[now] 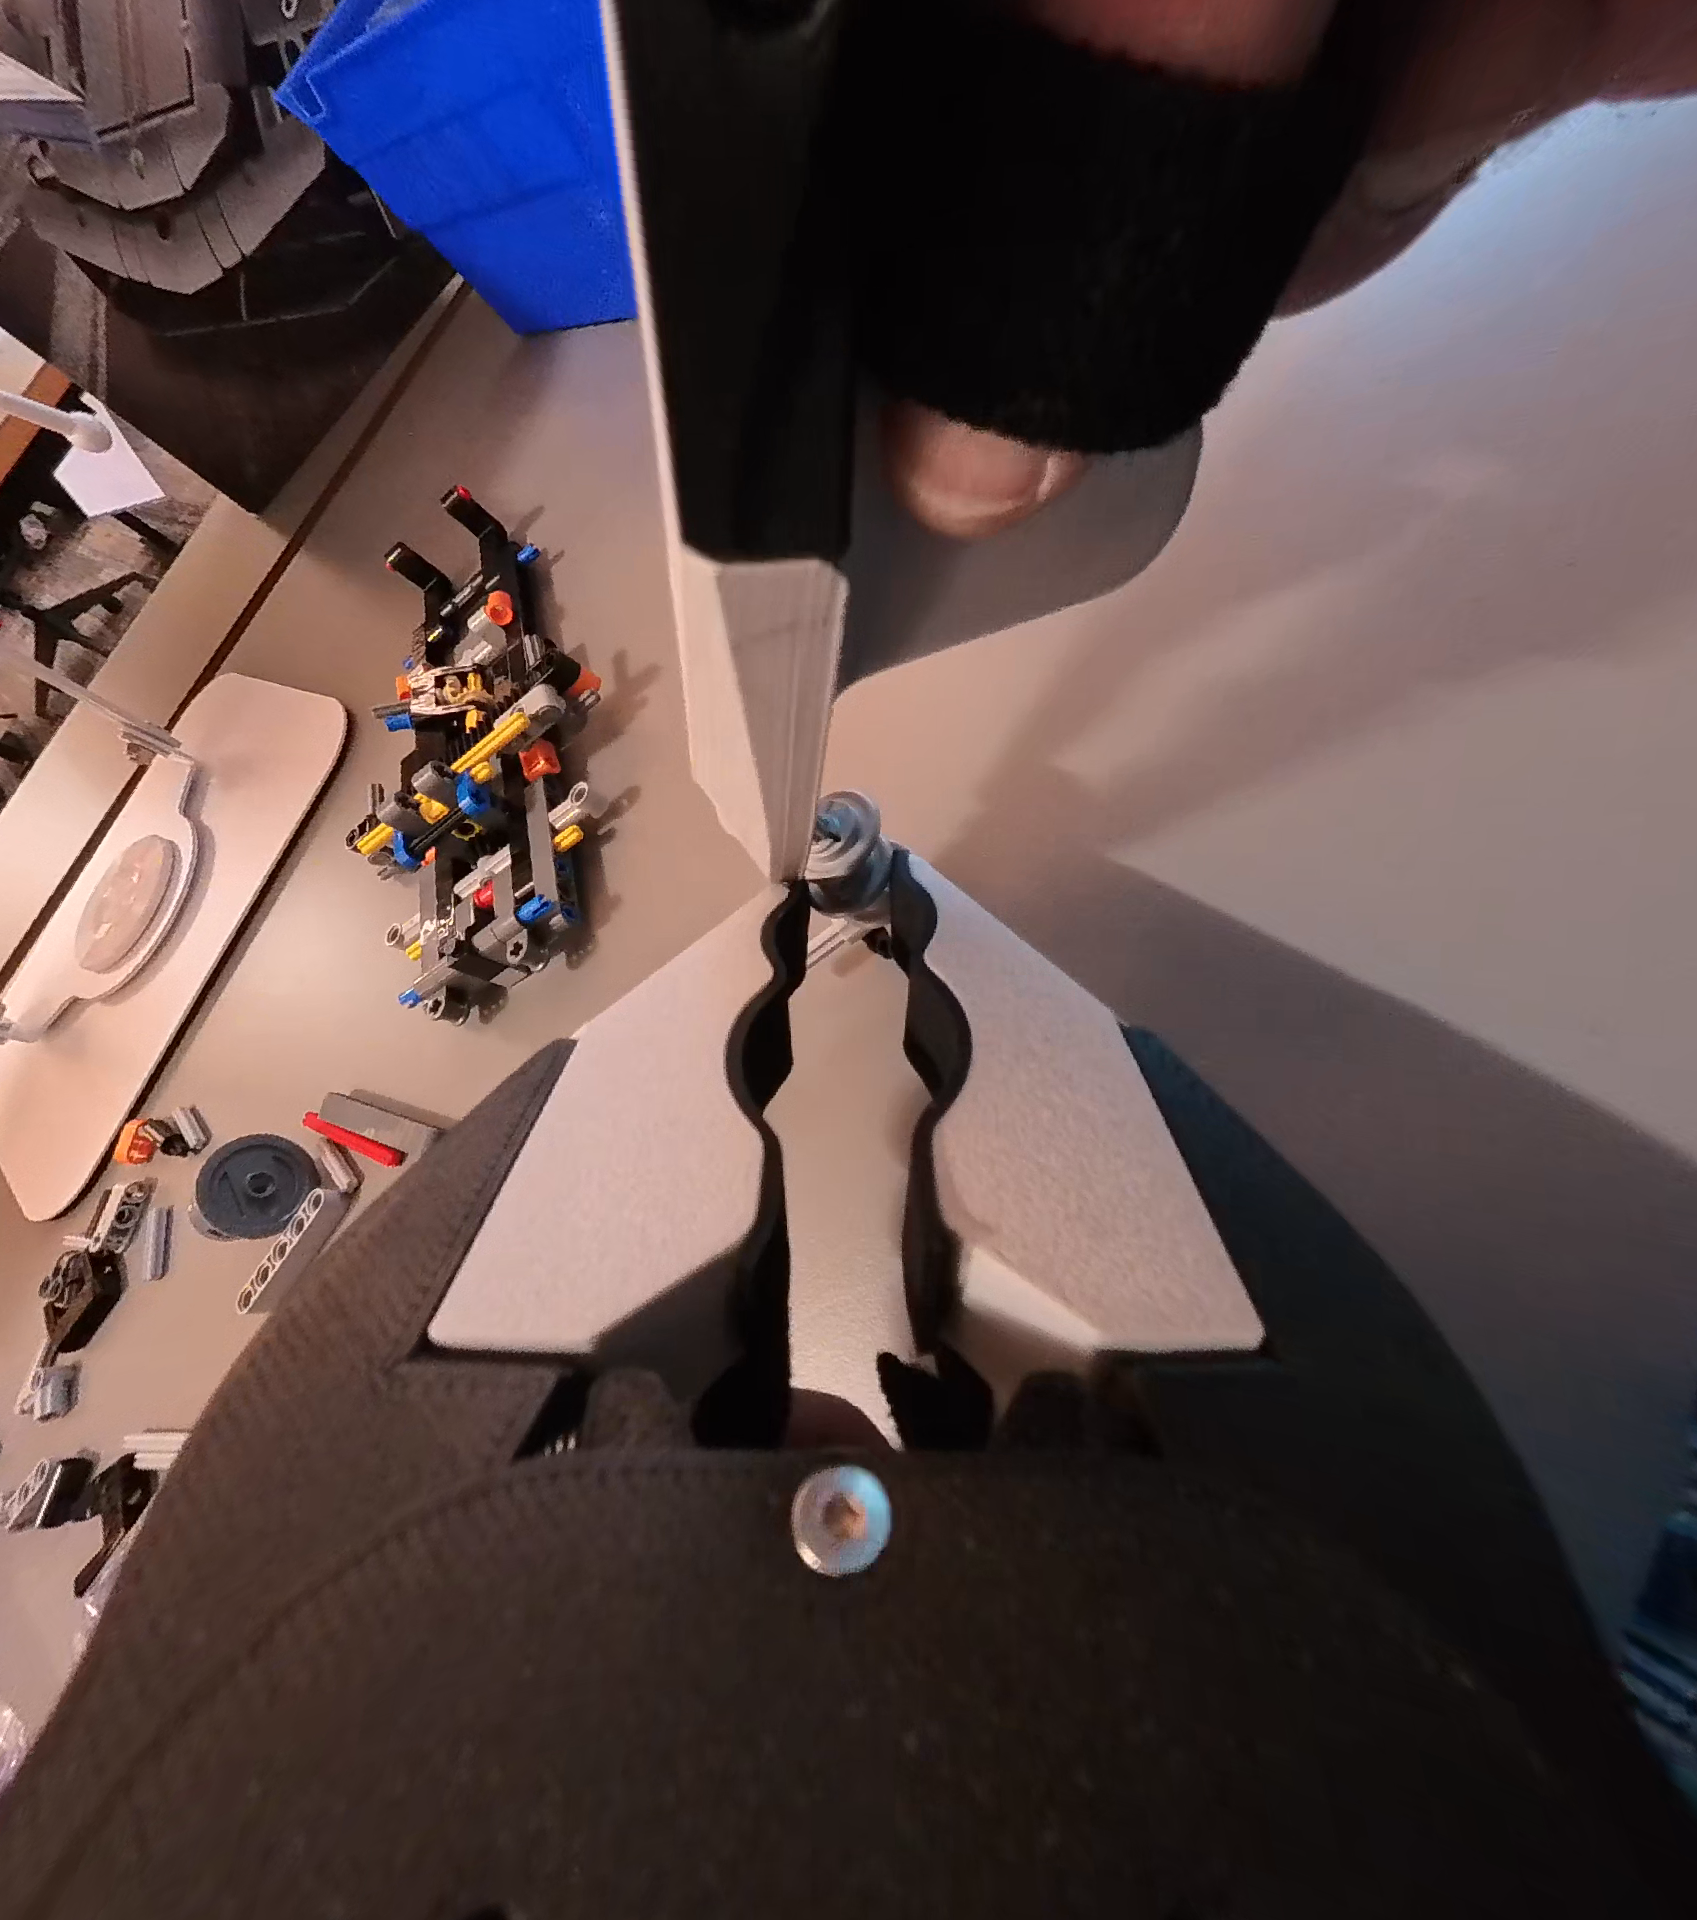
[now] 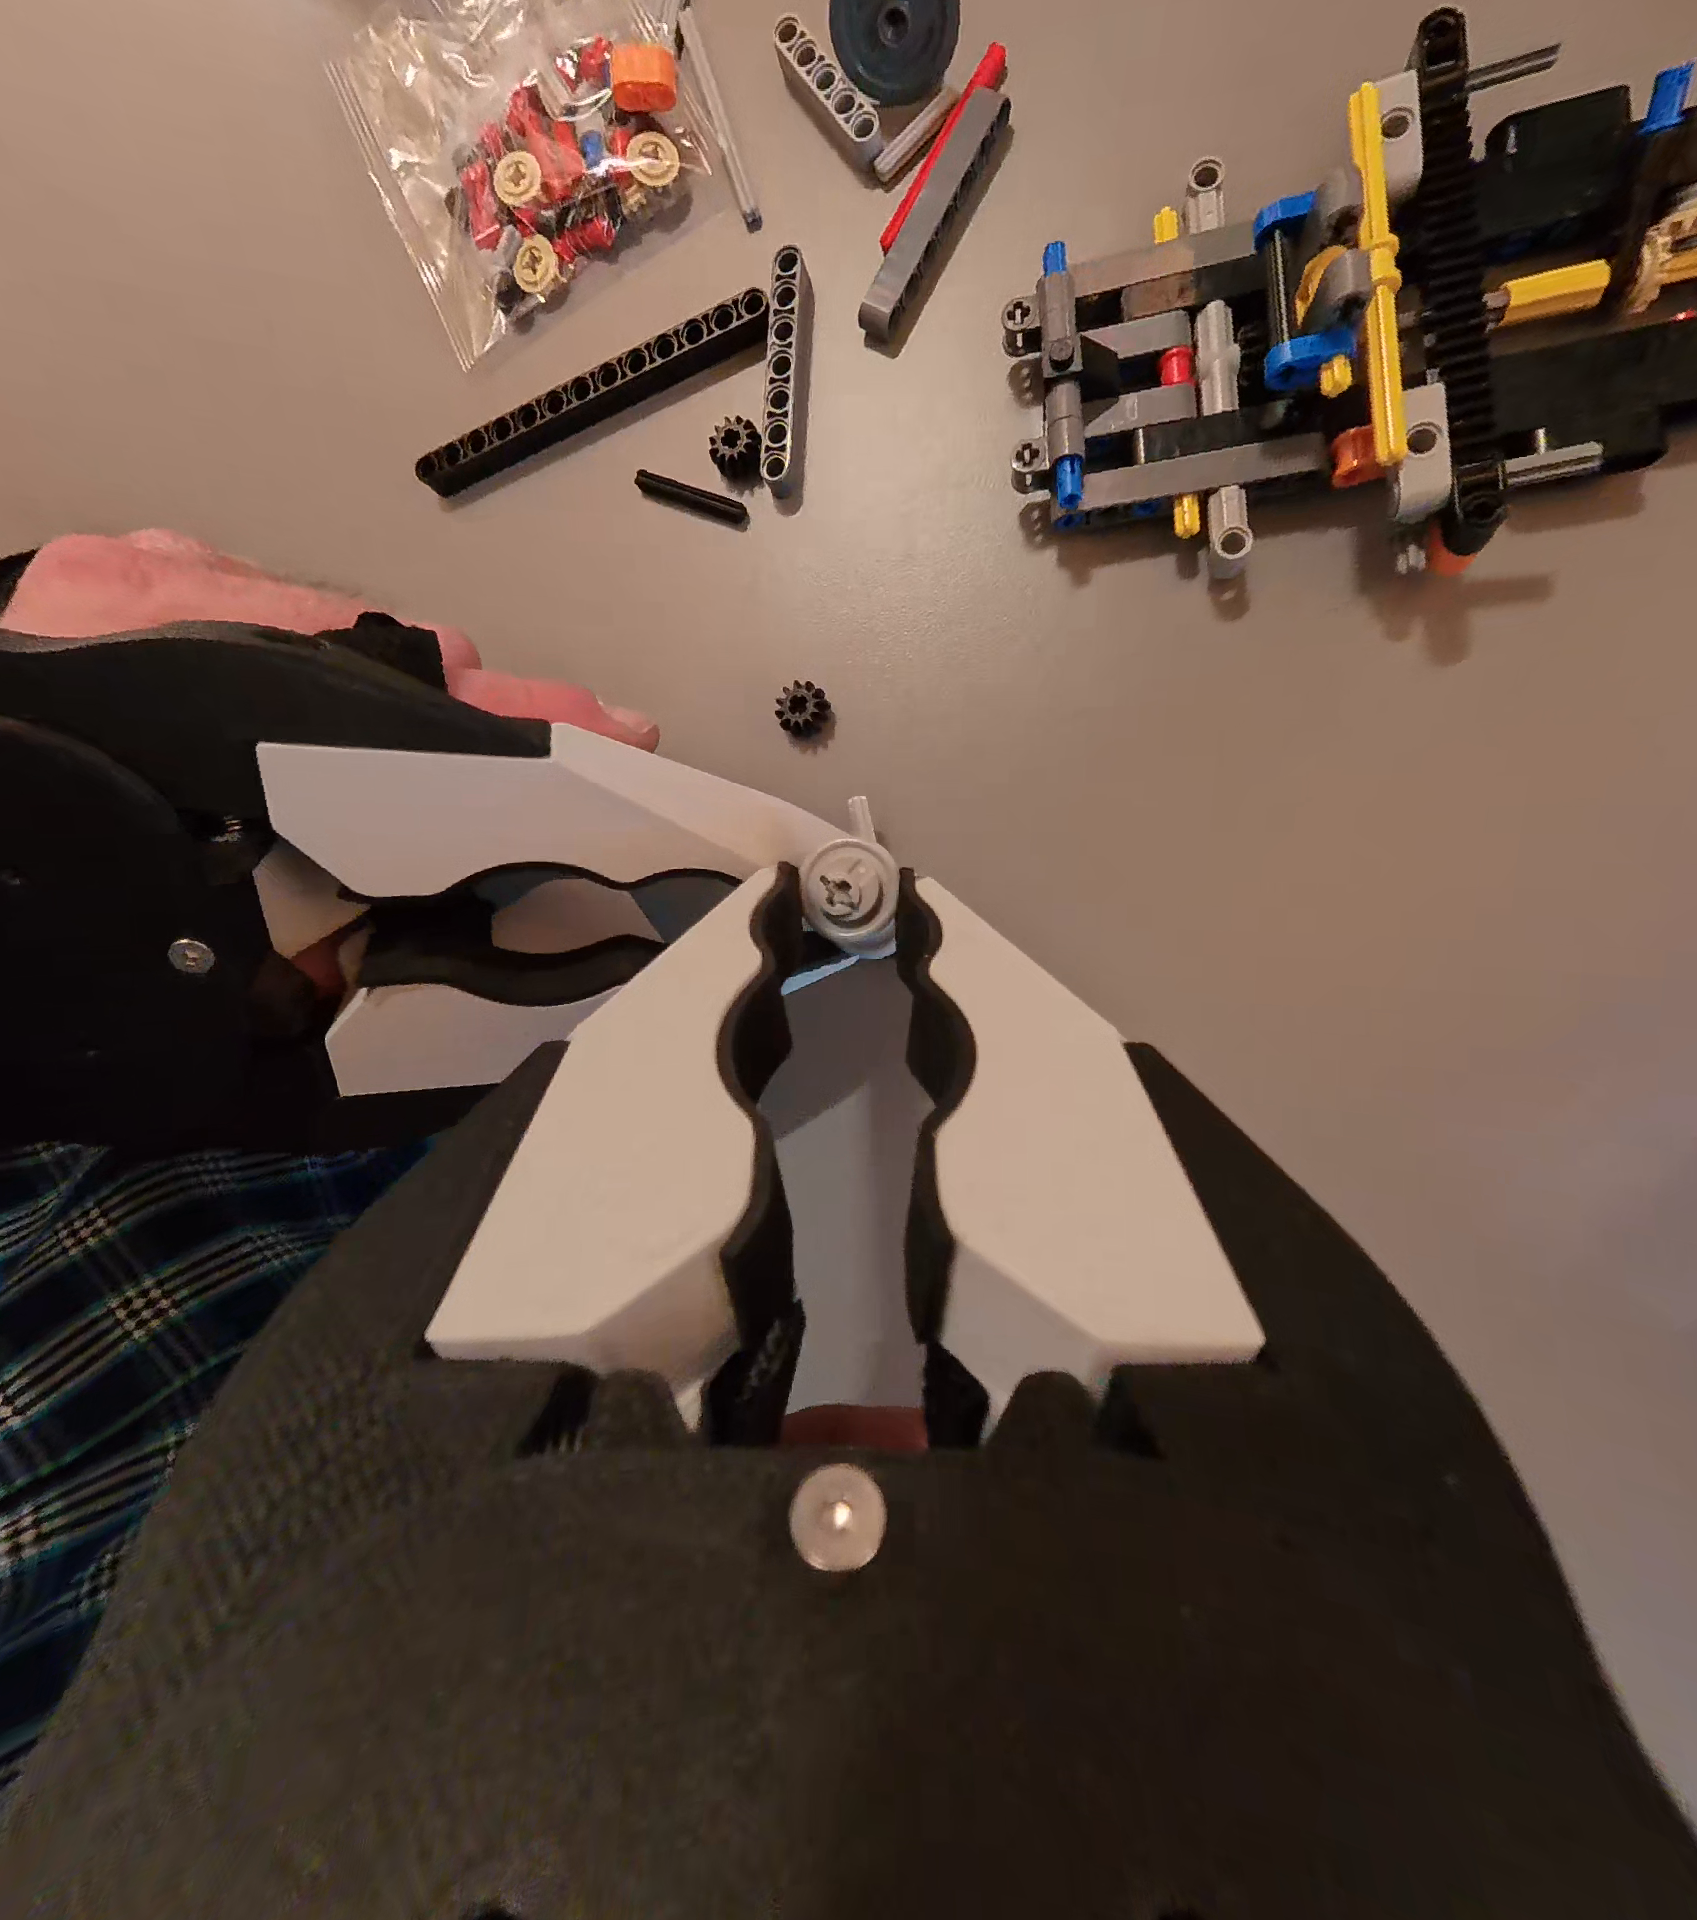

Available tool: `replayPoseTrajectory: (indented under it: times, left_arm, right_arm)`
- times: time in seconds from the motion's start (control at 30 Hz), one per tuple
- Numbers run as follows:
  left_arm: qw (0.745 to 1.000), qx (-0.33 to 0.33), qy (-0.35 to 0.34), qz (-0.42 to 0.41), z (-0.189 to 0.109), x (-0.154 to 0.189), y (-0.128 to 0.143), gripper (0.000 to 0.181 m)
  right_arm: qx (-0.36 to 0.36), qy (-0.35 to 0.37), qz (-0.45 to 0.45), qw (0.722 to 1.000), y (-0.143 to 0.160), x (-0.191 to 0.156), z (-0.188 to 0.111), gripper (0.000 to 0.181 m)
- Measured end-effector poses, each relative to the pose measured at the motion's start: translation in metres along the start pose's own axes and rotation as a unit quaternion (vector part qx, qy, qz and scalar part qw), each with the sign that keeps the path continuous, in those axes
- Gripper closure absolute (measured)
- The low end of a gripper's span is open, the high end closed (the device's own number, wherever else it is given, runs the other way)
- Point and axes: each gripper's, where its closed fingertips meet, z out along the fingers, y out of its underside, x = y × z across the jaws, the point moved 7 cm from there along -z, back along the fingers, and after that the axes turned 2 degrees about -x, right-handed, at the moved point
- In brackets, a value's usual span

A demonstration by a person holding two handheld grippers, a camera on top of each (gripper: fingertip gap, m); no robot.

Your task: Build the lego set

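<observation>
Two grippers met over one small grey part above the beige table (image 2: 1239, 935). Farthest left in the right wrist view, a bag of spare pieces (image 2: 553, 166) lay unopened beside loose beams, among them a long black beam (image 2: 595, 400), probably parked there to be within reach. Nearer, a small black gear (image 2: 802, 710) sat alone on the table, well apart from the rest.

The left gripper (image 2: 802, 883) came in from the left, its fingers pinched on a thin light-grey axle (image 2: 862, 812). The right gripper (image 2: 849, 904) was clamped on a grey pulley wheel (image 2: 849, 899), holding it by the rim so its cross-shaped hole faced the axle. That crossed arrangement looked meant for sliding the wheel along the axle; how far it was seated I could not tell. The left wrist view showed the same wheel (image 1: 849, 847) at the left gripper (image 1: 849, 904) fingertips.

At the right, the partly built chassis (image 2: 1395, 312) lay flat on the table, untouched, presumably awaiting this sub-assembly.
</observation>
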Motion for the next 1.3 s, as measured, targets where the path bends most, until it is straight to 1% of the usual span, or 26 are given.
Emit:
replayPoseTrajectory:
  times: [0.1, 0.2, 0.27, 0.4, 0.43, 0.53, 0.73, 0.87, 0.93, 1.03, 1.17, 1.2, 1.27, 1.3]
  left_arm:
    - [1.0, -0.001, -0.001, -0.002, 0.001, -0.002, 0.001, 0.168]
    - [1.0, 0.001, 0.0, -0.002, 0.001, -0.002, 0.001, 0.168]
    - [1.0, 0.0, -0.001, -0.004, 0.001, -0.003, 0.001, 0.168]
    - [1.0, 0.0, 0.0, -0.005, 0.001, -0.005, 0.002, 0.168]
    - [1.0, 0.0, 0.0, -0.004, 0.001, -0.005, 0.002, 0.168]
    - [1.0, 0.0, 0.0, -0.005, 0.002, -0.005, 0.002, 0.168]
    - [1.0, 0.001, 0.001, -0.002, 0.002, -0.004, 0.001, 0.168]
    - [1.0, 0.001, 0.003, -0.003, 0.002, -0.004, 0.001, 0.168]
    - [1.0, 0.003, 0.004, 0.0, 0.002, -0.004, 0.001, 0.168]
    - [1.0, 0.002, 0.003, -0.001, 0.002, -0.004, 0.001, 0.168]
    - [1.0, 0.005, 0.009, -0.002, 0.002, -0.004, 0.001, 0.168]
    - [1.0, 0.007, 0.01, -0.001, 0.002, -0.004, 0.001, 0.167]
    - [1.0, 0.011, 0.021, 0.001, 0.002, -0.003, 0.001, 0.167]
    - [0.999, 0.012, 0.032, -0.007, 0.002, -0.004, 0.001, 0.167]
  right_arm:
    - [0.02, 0.007, -0.014, 1.0, 0.0, -0.001, 0.001, 0.165]
    - [0.031, 0.009, -0.051, 0.998, 0.001, -0.001, -0.002, 0.164]
    - [0.031, 0.006, -0.091, 0.995, 0.0, -0.002, -0.006, 0.156]
    - [0.037, 0.01, -0.171, 0.985, -0.007, -0.002, -0.011, 0.165]
    - [0.034, 0.005, -0.18, 0.983, -0.008, -0.001, -0.011, 0.169]
    - [0.014, -0.006, -0.202, 0.979, -0.01, 0.002, -0.008, 0.172]
    - [-0.011, -0.024, -0.226, 0.974, -0.011, 0.004, -0.008, 0.17]
    - [-0.017, -0.022, -0.237, 0.971, -0.012, 0.002, -0.006, 0.17]
    - [-0.038, -0.016, -0.239, 0.97, -0.007, 0.003, -0.001, 0.17]
    - [-0.022, -0.021, -0.232, 0.972, -0.007, 0.004, 0.001, 0.17]
    - [-0.018, -0.019, -0.227, 0.973, -0.007, 0.005, 0.0, 0.171]
    - [-0.01, -0.022, -0.232, 0.972, -0.007, 0.004, -0.002, 0.17]
    - [0.019, -0.052, -0.214, 0.975, -0.008, 0.004, -0.012, 0.163]
    - [0.025, -0.05, -0.216, 0.975, -0.006, 0.007, -0.016, 0.16]
